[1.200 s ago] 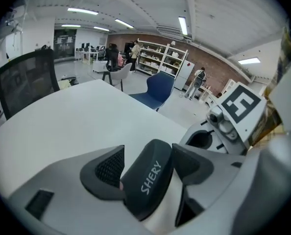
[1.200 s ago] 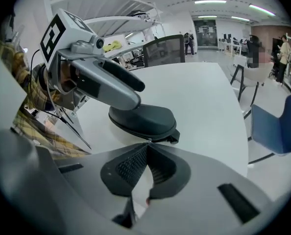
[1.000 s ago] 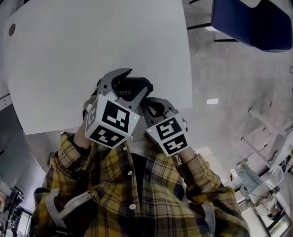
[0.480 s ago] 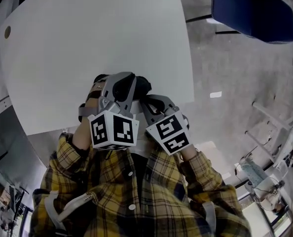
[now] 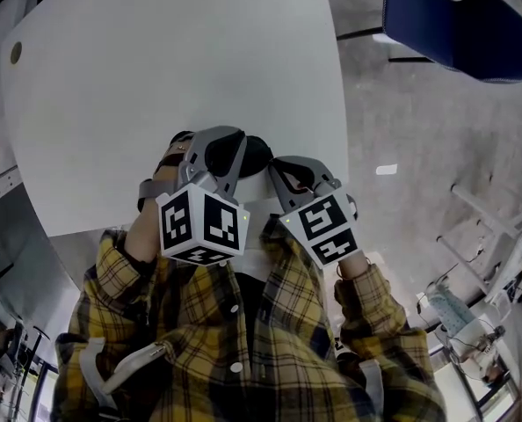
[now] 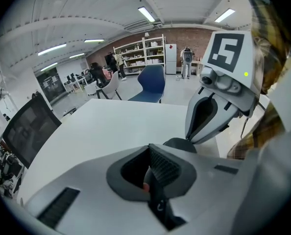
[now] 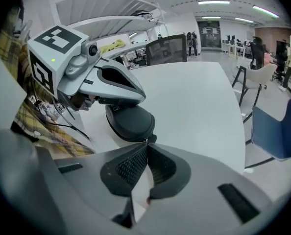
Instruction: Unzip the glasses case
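Both grippers are held side by side, close before the chest and slanting down to the near edge of the white counter (image 5: 155, 60), where the black glasses case (image 7: 131, 121) lies. The left gripper (image 6: 150, 150) rests over the case, fingers pressed together on nothing visible. The right gripper (image 7: 146, 143) has its fingers closed too, pinching the zipper pull (image 7: 151, 139) at the end of the case.

left gripper (image 5: 215, 141) and right gripper (image 5: 285, 165) angle down side by side, fingers (image 7: 131, 166) together.
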### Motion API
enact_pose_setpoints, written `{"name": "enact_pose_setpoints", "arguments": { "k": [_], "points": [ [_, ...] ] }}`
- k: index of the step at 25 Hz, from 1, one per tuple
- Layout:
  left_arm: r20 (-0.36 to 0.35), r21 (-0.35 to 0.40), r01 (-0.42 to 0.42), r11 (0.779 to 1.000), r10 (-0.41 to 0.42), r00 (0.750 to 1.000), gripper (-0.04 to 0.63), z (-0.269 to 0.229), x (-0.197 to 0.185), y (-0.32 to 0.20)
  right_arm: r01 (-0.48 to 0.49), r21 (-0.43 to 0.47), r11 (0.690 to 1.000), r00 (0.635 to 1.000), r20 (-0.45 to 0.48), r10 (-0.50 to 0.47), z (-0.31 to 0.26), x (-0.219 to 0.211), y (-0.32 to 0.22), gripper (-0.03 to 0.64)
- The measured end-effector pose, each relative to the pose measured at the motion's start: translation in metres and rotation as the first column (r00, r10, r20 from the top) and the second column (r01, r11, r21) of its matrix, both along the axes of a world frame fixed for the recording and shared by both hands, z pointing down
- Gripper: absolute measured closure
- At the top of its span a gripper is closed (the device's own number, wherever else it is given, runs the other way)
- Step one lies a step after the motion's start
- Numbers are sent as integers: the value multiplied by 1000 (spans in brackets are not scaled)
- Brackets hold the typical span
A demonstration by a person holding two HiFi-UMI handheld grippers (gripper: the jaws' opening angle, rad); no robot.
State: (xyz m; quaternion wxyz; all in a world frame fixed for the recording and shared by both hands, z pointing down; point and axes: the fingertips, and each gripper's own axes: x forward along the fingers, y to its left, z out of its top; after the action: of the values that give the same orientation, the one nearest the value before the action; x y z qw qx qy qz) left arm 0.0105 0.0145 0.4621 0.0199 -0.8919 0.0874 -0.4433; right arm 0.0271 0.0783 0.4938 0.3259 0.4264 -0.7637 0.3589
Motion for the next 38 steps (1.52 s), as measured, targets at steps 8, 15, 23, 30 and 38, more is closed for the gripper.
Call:
{"name": "enact_pose_setpoints", "arguments": {
  "k": [8, 15, 23, 30, 38],
  "points": [
    [23, 26, -27, 999, 26, 999, 589, 0, 8, 1, 175, -2, 984, 970, -170, -173, -5, 14, -4, 618],
    [20, 29, -21, 999, 21, 1000, 589, 1, 5, 2, 332, -13, 943, 916, -237, -325, -2, 15, -22, 618],
    [22, 31, -27, 999, 26, 999, 589, -2, 9, 3, 555, -25, 832, 794, -283, -538, -5, 14, -40, 617],
    [21, 38, -29, 999, 28, 999, 589, -4, 15, 2, 641, -14, 768, 736, -273, -620, -3, 16, -48, 606],
    [-24, 33, -19, 999, 20, 1000, 536, -17, 11, -3, 502, 23, 864, 852, -185, -490, -24, 29, -41, 574]
  ]
}}
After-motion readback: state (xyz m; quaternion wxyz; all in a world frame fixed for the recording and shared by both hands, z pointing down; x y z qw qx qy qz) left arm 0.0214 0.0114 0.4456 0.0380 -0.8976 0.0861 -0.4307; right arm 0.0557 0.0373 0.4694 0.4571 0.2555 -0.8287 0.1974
